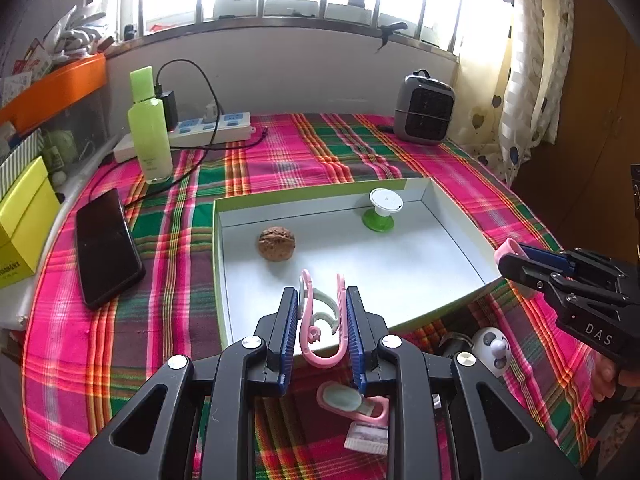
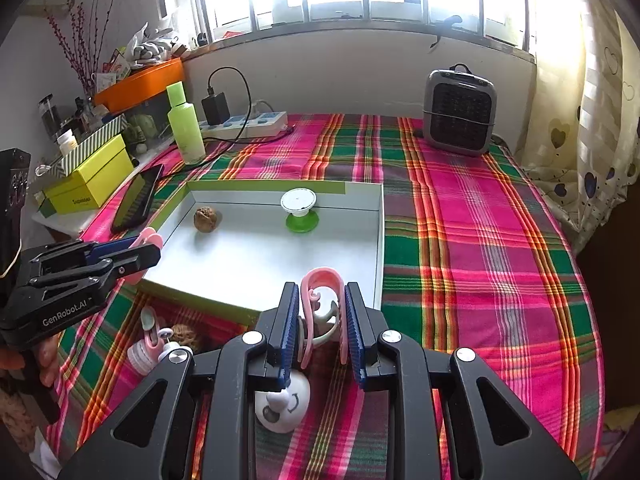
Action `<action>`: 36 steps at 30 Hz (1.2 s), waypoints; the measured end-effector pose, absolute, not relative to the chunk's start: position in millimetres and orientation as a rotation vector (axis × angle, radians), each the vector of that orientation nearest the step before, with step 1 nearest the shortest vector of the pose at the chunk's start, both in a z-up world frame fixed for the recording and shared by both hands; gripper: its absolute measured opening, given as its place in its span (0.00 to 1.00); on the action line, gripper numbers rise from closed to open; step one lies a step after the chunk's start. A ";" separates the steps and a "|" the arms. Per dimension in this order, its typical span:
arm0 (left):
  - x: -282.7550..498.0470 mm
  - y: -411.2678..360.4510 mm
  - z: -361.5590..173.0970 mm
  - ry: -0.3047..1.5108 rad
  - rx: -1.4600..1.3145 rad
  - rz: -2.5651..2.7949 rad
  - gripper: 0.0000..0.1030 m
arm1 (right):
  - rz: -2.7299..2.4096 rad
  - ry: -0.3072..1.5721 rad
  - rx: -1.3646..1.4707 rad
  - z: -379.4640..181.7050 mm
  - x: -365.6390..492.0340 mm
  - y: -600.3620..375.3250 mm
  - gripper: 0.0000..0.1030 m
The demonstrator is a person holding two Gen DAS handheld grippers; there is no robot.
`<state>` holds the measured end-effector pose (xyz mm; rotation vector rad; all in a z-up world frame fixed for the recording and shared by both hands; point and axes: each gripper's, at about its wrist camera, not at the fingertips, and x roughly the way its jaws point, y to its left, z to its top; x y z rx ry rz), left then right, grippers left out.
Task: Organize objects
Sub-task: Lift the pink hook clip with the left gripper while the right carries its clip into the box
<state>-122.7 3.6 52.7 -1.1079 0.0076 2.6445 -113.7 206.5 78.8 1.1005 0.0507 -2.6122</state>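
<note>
Far left of the surface, plaid cloth: yellow-green box, black phone lying flat, green bottle upright, white power strip behind it with a charger plugged in.

Centre: shallow white tray with green rim. Inside it a walnut at left and a green-and-white spool-shaped piece toward the back right, well apart.

Left tongs clenched on a pink clip with a pale green inner hook, held over the tray's near edge.

Right tongs clenched on a second pink clip of the same type, over the tray's near right corner.

On the cloth below the tongs, outside the tray: small pink-and-green brush-like item, white panda-faced knob, another walnut.

Back right: grey fan heater on the cloth, patterned curtain beside it.
</note>
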 end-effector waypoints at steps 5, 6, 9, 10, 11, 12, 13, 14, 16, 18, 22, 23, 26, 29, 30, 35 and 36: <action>-138.3 11.3 54.8 0.003 -1.101 2.635 0.21 | -2.609 0.035 1.114 78.3 -132.4 206.0 0.24; -142.0 12.8 54.5 0.005 -1.103 2.632 0.21 | -2.609 0.034 1.118 78.1 -136.0 206.1 0.24; -151.4 18.2 53.6 0.020 -1.108 2.631 0.21 | -2.607 0.041 1.131 76.3 -146.6 205.5 0.23; -155.1 20.0 53.1 0.031 -1.110 2.629 0.21 | -2.608 0.044 1.136 75.6 -150.9 205.3 0.23; -158.3 21.6 52.5 0.035 -1.116 2.626 0.21 | -2.608 0.046 1.139 74.9 -155.0 205.0 0.23; -161.7 22.8 51.9 0.035 -1.121 2.623 0.21 | -2.608 0.046 1.142 74.6 -158.9 204.5 0.23; -166.0 23.8 51.4 0.030 -1.127 2.620 0.21 | -2.608 0.047 1.144 74.0 -163.3 204.3 0.23; -168.7 24.8 51.2 0.025 -1.130 2.617 0.21 | -2.607 0.047 1.145 73.4 -168.2 203.8 0.23; -175.8 27.3 50.1 0.022 -1.136 2.610 0.21 | -2.603 0.049 1.152 72.3 -176.8 202.2 0.24; -183.4 29.6 47.6 0.015 -1.149 2.602 0.21 | -2.600 0.059 1.158 70.7 -184.7 199.8 0.24; -196.7 33.9 41.4 0.002 -1.180 2.592 0.21 | -2.592 0.087 1.173 65.6 -197.3 196.6 0.24; -199.1 34.8 40.2 0.007 -1.184 2.599 0.21 | -2.591 0.095 1.180 63.9 -200.2 195.7 0.24; -205.6 38.4 36.7 0.036 -1.186 2.607 0.21 | -2.582 0.097 1.198 59.1 -209.3 194.0 0.24; -216.5 38.4 29.5 0.001 -1.230 2.587 0.21 | -2.573 0.091 1.215 54.0 -216.4 193.2 0.24; -219.6 38.6 27.3 -0.012 -1.242 2.578 0.21 | -2.568 0.087 1.220 52.4 -218.6 192.7 0.24; -225.6 41.4 25.2 0.005 -1.242 2.580 0.21 | -2.555 0.079 1.233 46.7 -228.0 191.2 0.24; -226.8 41.8 25.0 0.005 -1.243 2.577 0.21 | -2.554 0.080 1.236 46.0 -229.6 190.8 0.24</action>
